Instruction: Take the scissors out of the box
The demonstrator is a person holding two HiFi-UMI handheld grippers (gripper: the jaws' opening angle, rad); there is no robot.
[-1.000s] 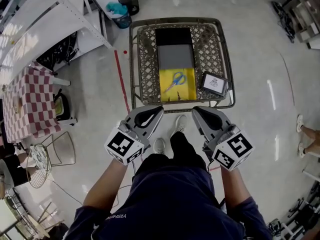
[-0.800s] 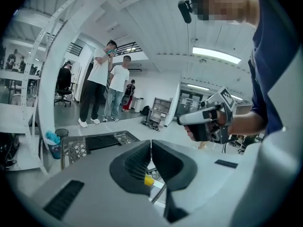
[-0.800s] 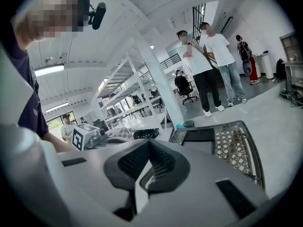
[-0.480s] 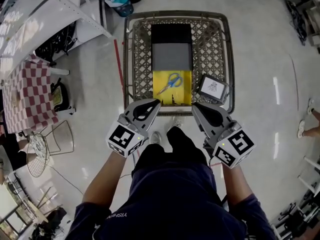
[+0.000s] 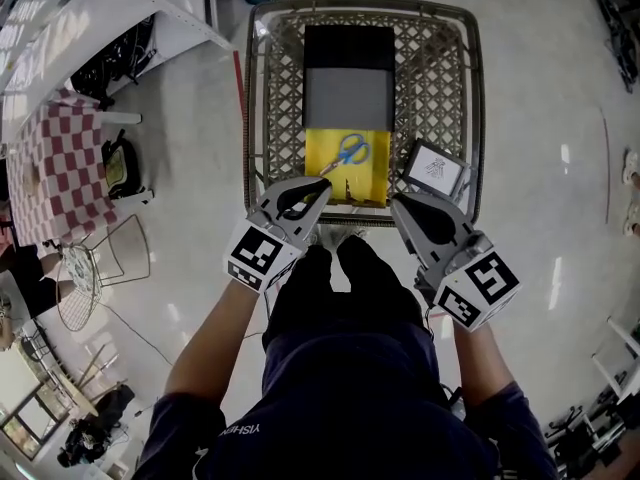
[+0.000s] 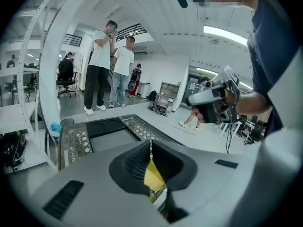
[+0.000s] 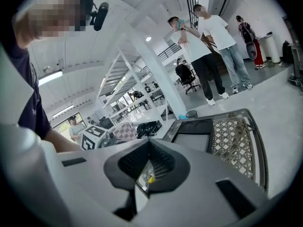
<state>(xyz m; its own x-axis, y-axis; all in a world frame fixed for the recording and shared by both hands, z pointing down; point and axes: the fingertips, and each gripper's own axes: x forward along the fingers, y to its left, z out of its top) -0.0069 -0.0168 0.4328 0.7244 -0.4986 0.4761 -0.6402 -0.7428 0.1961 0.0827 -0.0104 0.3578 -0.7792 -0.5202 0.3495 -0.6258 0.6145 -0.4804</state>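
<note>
The blue scissors (image 5: 349,152) lie untouched in the yellow box (image 5: 326,180) at the near end of the wire cart (image 5: 256,98). I'm at the approach, I judge: my left tool (image 5: 322,184) hangs at the box's near edge and my right tool (image 5: 400,206) near its corner, both closed on nothing. Next, one tool must open and come down over the scissors.
</note>
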